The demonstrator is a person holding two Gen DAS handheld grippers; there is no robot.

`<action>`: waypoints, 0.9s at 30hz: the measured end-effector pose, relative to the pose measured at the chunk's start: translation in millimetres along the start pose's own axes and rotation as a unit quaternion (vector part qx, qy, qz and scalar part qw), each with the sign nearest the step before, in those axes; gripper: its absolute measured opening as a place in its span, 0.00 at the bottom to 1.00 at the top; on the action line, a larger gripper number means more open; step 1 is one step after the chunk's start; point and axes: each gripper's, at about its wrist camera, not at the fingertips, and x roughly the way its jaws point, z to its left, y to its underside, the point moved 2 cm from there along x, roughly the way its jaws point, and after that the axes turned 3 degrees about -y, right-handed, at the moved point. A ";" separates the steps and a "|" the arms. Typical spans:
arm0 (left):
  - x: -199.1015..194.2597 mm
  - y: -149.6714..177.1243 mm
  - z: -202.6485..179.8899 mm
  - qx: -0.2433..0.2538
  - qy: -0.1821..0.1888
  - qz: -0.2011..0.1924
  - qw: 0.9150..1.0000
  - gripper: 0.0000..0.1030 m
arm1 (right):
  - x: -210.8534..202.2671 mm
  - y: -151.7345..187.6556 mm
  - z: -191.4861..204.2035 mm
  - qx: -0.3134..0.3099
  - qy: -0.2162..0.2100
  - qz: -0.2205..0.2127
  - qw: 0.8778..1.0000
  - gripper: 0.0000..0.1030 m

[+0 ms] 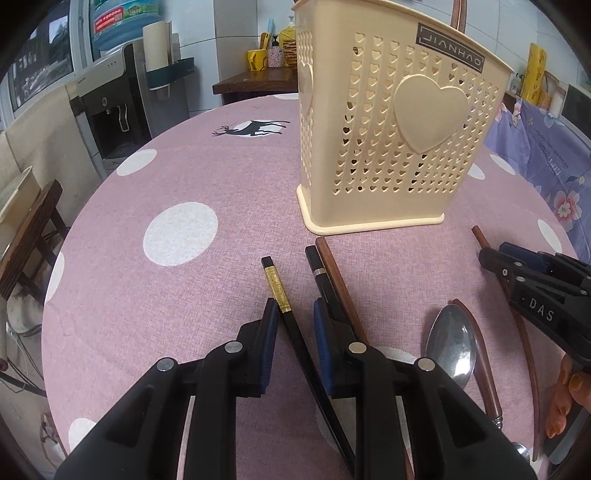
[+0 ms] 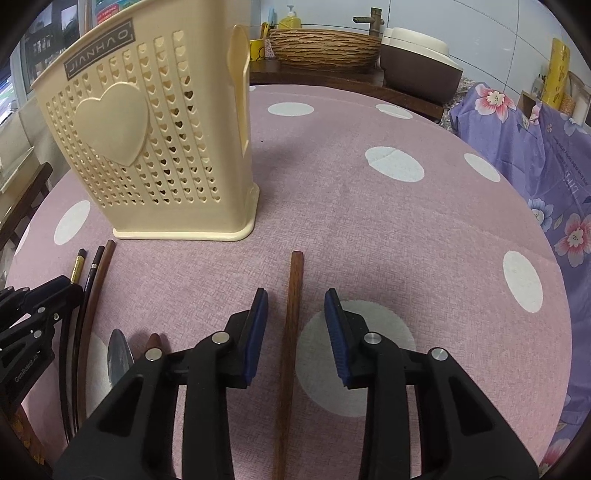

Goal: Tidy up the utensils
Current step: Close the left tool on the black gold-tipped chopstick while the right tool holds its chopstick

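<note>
A cream perforated utensil holder [image 1: 391, 147] with a heart stands upright on the pink dotted tablecloth [image 1: 177, 192]; it also shows in the right wrist view [image 2: 155, 147]. My left gripper [image 1: 295, 314] is open, straddling a black chopstick with a gold band [image 1: 279, 291]. A second black chopstick [image 1: 319, 273] and a brown wooden one [image 1: 336, 273] lie just right of it. A metal spoon [image 1: 452, 343] lies further right. My right gripper [image 2: 295, 299] is open, straddling a brown wooden chopstick [image 2: 293, 314] on the cloth.
A brown stick stands in the holder [image 1: 458, 14]. A purple floral cloth [image 2: 535, 147] covers furniture to the right. A water dispenser [image 1: 110, 110] stands left, a woven basket [image 2: 325, 44] and a rice cooker [image 2: 417, 62] behind the table.
</note>
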 end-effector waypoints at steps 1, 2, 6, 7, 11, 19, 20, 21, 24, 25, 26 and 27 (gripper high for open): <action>0.8 -1.0 0.3 -0.002 0.002 0.000 1.000 0.20 | 0.2 0.0 0.3 -0.001 -0.001 -0.001 1.000 0.31; 1.0 -1.7 0.1 -0.004 0.004 0.001 1.000 0.20 | 0.4 0.5 0.8 -0.003 -0.002 -0.002 1.000 0.29; 2.0 -3.0 -0.5 -0.003 0.004 -0.001 1.000 0.17 | 0.2 1.6 8.6 -0.016 -0.006 -0.006 1.000 0.16; 2.3 -3.1 -0.3 -0.002 0.005 -0.002 1.000 0.17 | 0.2 1.6 9.5 -0.018 -0.007 -0.006 1.000 0.15; 4.2 -4.6 4.5 -0.006 0.013 -0.001 1.000 0.11 | 0.3 1.1 8.5 -0.016 -0.011 -0.005 1.000 0.13; 6.9 -6.7 6.8 -0.012 0.020 0.002 1.000 0.09 | 0.4 2.4 9.4 -0.016 -0.014 -0.008 1.000 0.08; 7.1 -7.0 7.3 -0.013 0.021 0.003 1.000 0.09 | 0.5 2.4 8.9 -0.014 -0.016 -0.008 1.000 0.08; 7.5 -7.4 7.8 -0.014 0.022 0.003 1.000 0.08 | 0.6 2.4 8.9 -0.014 -0.016 -0.008 1.000 0.08; 8.3 -7.9 8.7 -0.015 0.026 0.004 1.000 0.08 | 0.4 2.3 9.0 -0.013 -0.013 -0.008 1.000 0.08; 8.2 -7.8 8.8 -0.016 0.026 0.003 1.000 0.08 | 0.2 2.3 7.9 -0.009 -0.014 -0.008 1.000 0.08; 8.1 -7.8 9.0 -0.016 0.027 0.003 0.999 0.08 | -0.1 2.0 6.5 -0.005 -0.016 -0.009 1.000 0.08; 8.2 -7.8 9.3 -0.017 0.028 0.003 0.999 0.08 | -0.8 1.5 4.9 -0.001 -0.017 -0.011 1.000 0.08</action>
